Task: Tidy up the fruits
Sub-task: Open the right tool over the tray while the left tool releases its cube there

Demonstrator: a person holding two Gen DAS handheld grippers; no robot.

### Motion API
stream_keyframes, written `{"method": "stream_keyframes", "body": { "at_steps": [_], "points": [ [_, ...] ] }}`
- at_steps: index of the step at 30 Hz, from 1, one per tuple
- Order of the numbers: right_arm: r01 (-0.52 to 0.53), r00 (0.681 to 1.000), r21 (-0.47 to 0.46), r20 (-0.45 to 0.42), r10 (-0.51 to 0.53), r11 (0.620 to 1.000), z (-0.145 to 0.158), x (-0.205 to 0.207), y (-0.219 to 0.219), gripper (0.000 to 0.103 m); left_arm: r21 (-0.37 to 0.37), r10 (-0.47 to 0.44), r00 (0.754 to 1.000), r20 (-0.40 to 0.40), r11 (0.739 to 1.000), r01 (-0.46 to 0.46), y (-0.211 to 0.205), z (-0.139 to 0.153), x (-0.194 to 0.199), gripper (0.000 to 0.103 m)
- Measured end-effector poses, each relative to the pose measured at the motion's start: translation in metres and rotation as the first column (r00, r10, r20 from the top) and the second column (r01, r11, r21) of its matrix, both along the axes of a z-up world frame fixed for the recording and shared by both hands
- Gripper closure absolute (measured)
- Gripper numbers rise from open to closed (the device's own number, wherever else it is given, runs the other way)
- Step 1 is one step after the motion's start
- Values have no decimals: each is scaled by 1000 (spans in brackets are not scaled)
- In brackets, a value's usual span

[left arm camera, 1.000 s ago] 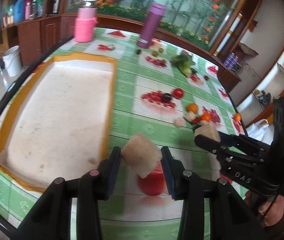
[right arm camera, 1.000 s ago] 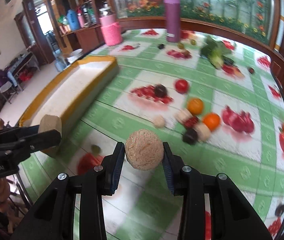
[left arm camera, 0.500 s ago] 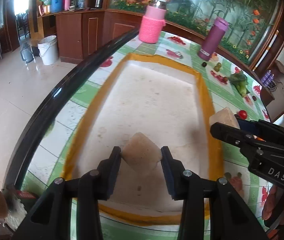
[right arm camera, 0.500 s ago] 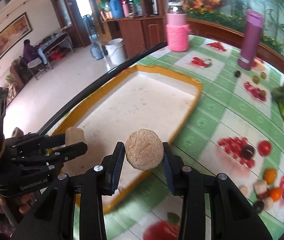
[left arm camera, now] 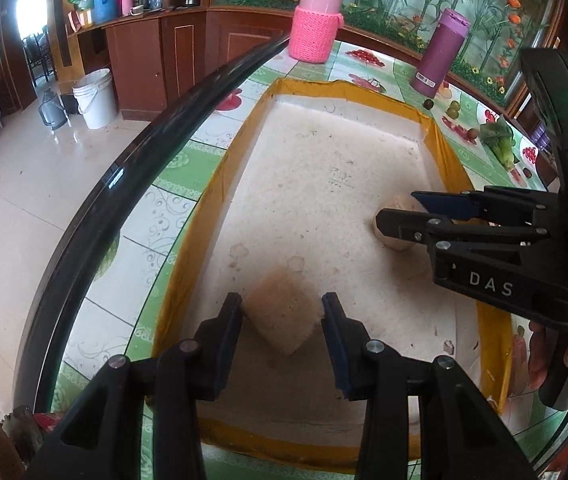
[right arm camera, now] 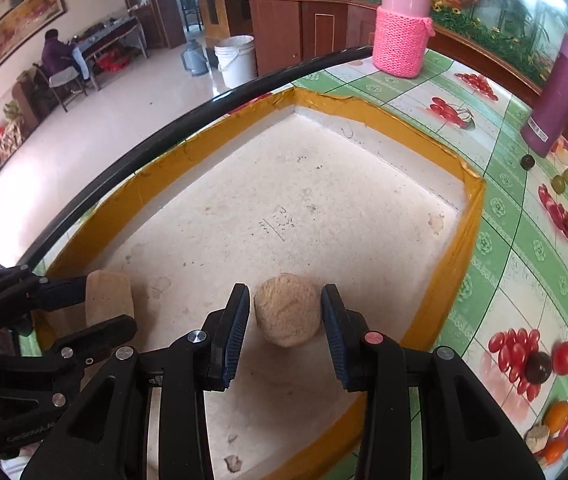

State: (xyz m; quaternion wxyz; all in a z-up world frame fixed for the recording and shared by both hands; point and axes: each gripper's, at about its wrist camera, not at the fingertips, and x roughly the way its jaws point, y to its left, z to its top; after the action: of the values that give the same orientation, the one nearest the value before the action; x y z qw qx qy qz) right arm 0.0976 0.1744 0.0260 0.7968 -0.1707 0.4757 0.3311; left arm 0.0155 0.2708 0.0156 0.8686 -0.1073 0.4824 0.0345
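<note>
A foam tray with a yellow taped rim (left arm camera: 212, 184) (right arm camera: 464, 240) lies on the green fruit-print tablecloth. My left gripper (left arm camera: 282, 304) is shut on a tan blocky fruit (left arm camera: 282, 320), low over the tray's near end. In the right wrist view the left gripper (right arm camera: 104, 304) shows at the left with that fruit (right arm camera: 108, 296). My right gripper (right arm camera: 286, 300) is shut on a round tan fruit (right arm camera: 287, 316) just above the tray floor. The left wrist view shows the right gripper (left arm camera: 398, 210) over the tray's right side, its fruit (left arm camera: 392, 238) partly hidden.
A pink knit-covered jar (left arm camera: 316, 28) and a purple bottle (left arm camera: 440, 56) stand beyond the tray. Loose fruit lies right of it: a tomato (right arm camera: 564, 356), a dark plum (right arm camera: 539, 367), an orange (right arm camera: 558, 412), and greens (left arm camera: 500, 144). The table's black edge (left arm camera: 124, 168) runs left.
Both grippers have swung left from above the tablecloth to over the tray and come lower, each still gripping its tan fruit.
</note>
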Motion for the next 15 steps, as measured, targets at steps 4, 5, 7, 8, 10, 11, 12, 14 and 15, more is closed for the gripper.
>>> {"method": "stream_keyframes", "body": {
  "at_steps": [4,5,7,8,10,11,12,14,15],
  "points": [
    [2,1000,-14,6,-2,1000,-4,0,-2,67,39,-24,1000,5,999,24,-5,1,-2,58],
    [4,1000,-11,6,-4,1000,-3,-1,-4,67,40,-24,1000,7,999,24,-5,2,-3,56],
    [8,1000,-9,7,-8,1000,-1,-4,-7,67,32,-20,1000,9,999,20,-4,3,-5,53],
    [9,1000,-8,9,-9,1000,1,-6,-9,67,31,-17,1000,11,999,16,-4,4,-6,51],
    [14,1000,-2,15,-14,1000,5,-11,-14,67,34,-10,1000,19,999,9,-5,7,-9,48],
    [18,1000,4,16,-18,1000,7,-13,-17,67,39,-7,1000,22,999,6,-5,9,-10,46],
    [22,1000,13,17,-22,1000,10,-14,-19,67,47,-3,1000,26,999,2,-5,11,-12,44],
    [28,999,36,19,-29,999,18,-19,-26,65,64,1,999,34,998,-3,-7,15,-16,40],
    [32,999,47,24,-33,998,23,-23,-31,63,73,3,999,36,997,-6,-8,17,-18,38]
  ]
}}
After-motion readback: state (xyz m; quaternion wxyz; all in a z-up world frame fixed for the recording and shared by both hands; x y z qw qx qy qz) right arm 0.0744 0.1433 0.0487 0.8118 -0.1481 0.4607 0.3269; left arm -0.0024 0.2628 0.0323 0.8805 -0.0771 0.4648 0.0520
